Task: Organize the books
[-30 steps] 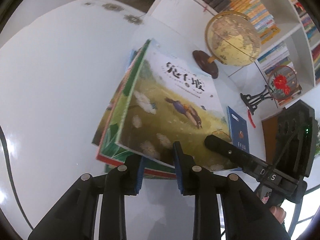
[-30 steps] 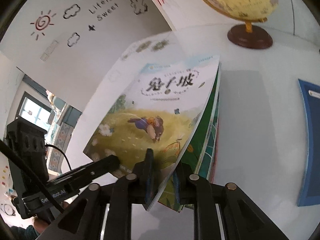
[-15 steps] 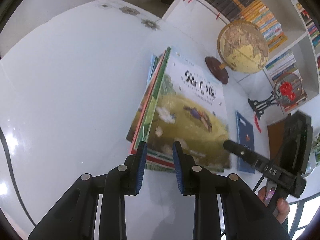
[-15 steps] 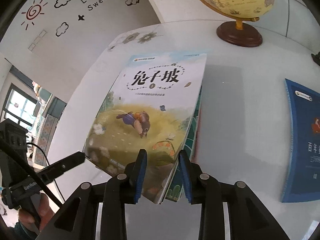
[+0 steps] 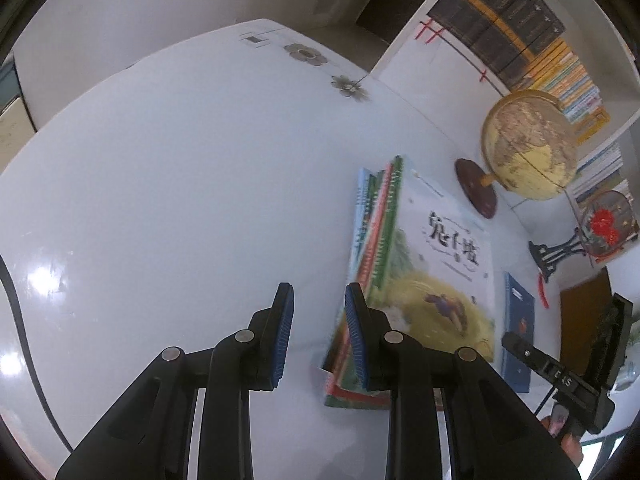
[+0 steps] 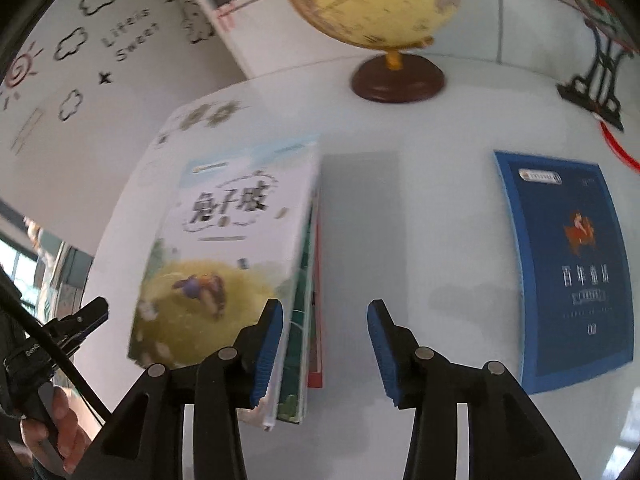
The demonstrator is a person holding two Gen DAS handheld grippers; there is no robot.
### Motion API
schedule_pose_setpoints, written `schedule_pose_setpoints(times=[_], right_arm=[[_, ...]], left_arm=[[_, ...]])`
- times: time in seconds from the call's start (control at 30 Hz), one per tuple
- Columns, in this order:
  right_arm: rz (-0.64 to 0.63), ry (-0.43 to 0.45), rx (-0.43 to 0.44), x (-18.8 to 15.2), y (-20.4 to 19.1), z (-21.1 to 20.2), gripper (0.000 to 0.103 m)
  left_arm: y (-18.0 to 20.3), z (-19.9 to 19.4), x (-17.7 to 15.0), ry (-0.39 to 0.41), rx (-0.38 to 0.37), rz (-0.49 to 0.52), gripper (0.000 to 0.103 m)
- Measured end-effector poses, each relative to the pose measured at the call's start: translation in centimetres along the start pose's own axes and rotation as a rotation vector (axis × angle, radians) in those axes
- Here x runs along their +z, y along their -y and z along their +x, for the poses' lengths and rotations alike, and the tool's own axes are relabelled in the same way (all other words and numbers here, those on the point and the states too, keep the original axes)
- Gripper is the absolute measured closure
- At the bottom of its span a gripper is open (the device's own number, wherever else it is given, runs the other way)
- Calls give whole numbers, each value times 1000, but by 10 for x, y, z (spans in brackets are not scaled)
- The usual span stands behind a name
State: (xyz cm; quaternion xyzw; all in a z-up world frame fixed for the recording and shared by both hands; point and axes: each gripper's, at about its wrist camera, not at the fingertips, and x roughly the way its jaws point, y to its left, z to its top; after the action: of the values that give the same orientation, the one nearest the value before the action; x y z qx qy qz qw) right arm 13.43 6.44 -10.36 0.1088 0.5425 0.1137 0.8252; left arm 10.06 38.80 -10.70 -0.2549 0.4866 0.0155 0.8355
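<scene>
Both claws hang empty — right claw (image 6: 326, 354) opening, left claw (image 5: 318, 336) slightly parted — over the white table (image 5: 168, 184) by the book stack (image 6: 224, 248).

The globe (image 6: 372, 0) is blurred and cut off at the right wrist view's top edge.

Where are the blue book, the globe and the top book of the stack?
blue book (image 6: 572, 264), right wrist view, middle of its cover.
globe (image 5: 528, 152), left wrist view, its sphere.
top book of the stack (image 6: 224, 248), right wrist view, front cover.
</scene>
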Motion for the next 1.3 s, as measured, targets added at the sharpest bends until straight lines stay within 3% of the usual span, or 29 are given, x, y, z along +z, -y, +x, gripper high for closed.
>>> schedule_pose_setpoints(times=[0.37, 0.5, 0.9, 1.07, 1.2, 1.23, 1.3], right_arm=[[4, -77, -101, -4, 2, 23, 60], [17, -83, -72, -9, 4, 26, 60], [23, -122, -93, -15, 8, 35, 60], [38, -153, -47, -16, 9, 44, 61], [13, -162, -48, -14, 6, 49, 60], [6, -161, -47, -13, 5, 49, 61], [2, -158, -44, -11, 4, 50, 62]], left_arm=[[1, 33, -6, -71, 82, 32, 79], [1, 34, -9, -79, 87, 43, 79], [-5, 48, -10, -128, 100, 13, 79], [-3, 48, -9, -144, 99, 27, 82], [7, 48, -12, -152, 88, 77, 83], [12, 46, -12, -147, 60, 89, 89], [28, 46, -18, -139, 121, 164, 90]])
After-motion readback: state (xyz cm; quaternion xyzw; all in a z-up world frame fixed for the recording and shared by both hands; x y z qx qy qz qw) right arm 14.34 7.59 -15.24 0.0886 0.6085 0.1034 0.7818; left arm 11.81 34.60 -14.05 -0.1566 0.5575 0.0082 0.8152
